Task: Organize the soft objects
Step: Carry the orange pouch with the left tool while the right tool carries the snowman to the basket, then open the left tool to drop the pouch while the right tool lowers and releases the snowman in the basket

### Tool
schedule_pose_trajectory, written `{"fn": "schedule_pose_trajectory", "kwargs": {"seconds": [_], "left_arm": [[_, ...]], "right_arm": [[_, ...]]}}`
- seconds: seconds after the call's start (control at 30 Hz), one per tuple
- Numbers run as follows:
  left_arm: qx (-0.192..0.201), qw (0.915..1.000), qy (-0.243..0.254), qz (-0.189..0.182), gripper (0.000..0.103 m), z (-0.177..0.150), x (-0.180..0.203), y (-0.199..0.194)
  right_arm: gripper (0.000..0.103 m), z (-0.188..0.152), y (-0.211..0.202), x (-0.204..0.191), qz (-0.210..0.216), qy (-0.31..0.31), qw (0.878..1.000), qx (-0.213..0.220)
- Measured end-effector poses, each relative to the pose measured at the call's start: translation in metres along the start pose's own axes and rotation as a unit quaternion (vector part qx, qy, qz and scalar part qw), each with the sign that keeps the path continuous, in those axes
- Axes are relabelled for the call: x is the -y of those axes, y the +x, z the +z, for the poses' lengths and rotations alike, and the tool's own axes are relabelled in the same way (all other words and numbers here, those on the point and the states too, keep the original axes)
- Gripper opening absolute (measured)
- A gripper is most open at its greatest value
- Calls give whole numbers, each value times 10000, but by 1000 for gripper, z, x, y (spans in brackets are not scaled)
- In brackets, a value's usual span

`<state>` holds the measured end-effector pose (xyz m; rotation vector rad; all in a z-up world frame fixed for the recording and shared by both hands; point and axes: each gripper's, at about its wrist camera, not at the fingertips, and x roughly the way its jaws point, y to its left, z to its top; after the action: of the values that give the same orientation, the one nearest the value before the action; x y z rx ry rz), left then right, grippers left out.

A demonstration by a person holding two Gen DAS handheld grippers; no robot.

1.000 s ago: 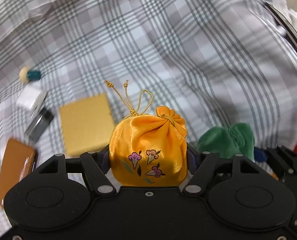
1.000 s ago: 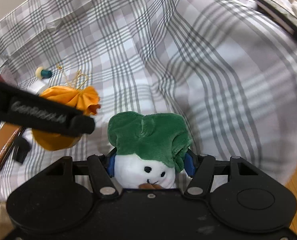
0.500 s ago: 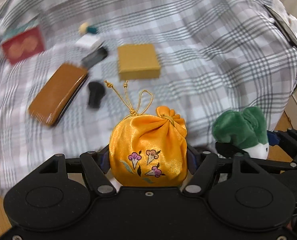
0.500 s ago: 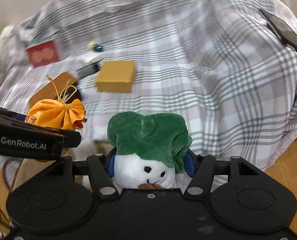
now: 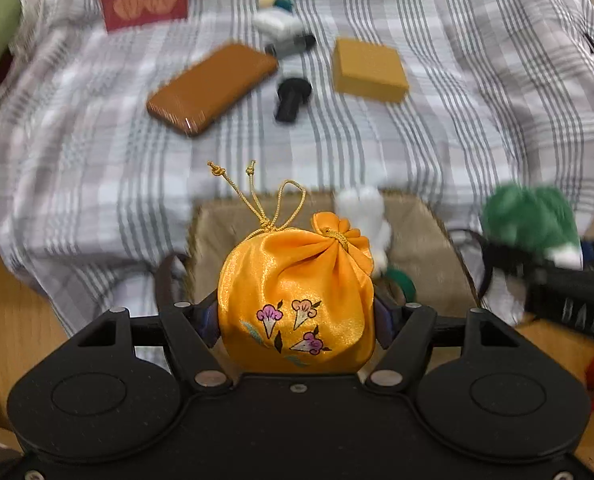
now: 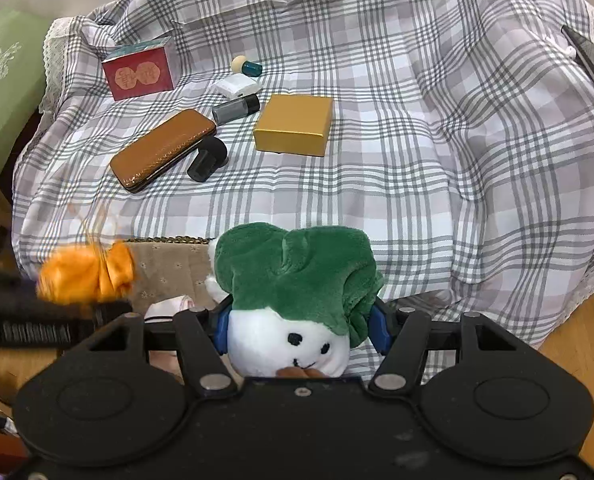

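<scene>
My left gripper (image 5: 297, 316) is shut on an orange satin drawstring pouch (image 5: 297, 300) with a flower print, and holds it over a beige fabric basket (image 5: 425, 236) at the near edge of the checked cloth. A white plush toy (image 5: 361, 208) lies in that basket. My right gripper (image 6: 301, 320) is shut on a white plush with a green leafy top (image 6: 297, 276). In the right wrist view the pouch (image 6: 85, 272) shows blurred at the left, above the basket (image 6: 169, 268). In the left wrist view the green plush (image 5: 533, 220) hangs at the right.
On the checked cloth (image 6: 417, 160) lie a brown case (image 6: 161, 148), a gold box (image 6: 297, 124), a red box (image 6: 137, 72), a black cylinder (image 6: 207, 158), a grey tube (image 6: 235, 108) and small white and teal items. A green box (image 6: 1, 80) stands at the left. Wooden floor (image 6: 577, 340) borders the cloth.
Both grippers have pulled back from the cloth toward its near edge, each keeping its toy. The beige basket has come into view under the pouch, and the hard objects now lie farther off.
</scene>
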<state>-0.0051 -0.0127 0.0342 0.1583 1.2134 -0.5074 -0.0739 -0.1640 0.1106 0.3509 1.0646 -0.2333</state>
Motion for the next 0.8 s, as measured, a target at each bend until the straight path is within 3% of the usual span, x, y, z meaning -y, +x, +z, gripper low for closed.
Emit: {"fn": "schedule_pose_trajectory", "kwargs": {"seconds": [0.23, 0.43, 0.67, 0.8], "left_arm": [[-317, 9993, 64, -165, 68, -19, 2, 7], [-117, 9999, 96, 1, 81, -21, 3, 2], [-16, 9998, 122, 182, 81, -21, 3, 0], [9, 9993, 178, 340, 81, -22, 6, 1]], "right_arm": [[61, 5, 2, -5, 34, -26, 10000, -36], [61, 5, 5, -11, 57, -150, 9999, -64], [63, 4, 5, -15, 176, -247, 9995, -105], [70, 2, 4, -19, 332, -351, 9988, -110]]}}
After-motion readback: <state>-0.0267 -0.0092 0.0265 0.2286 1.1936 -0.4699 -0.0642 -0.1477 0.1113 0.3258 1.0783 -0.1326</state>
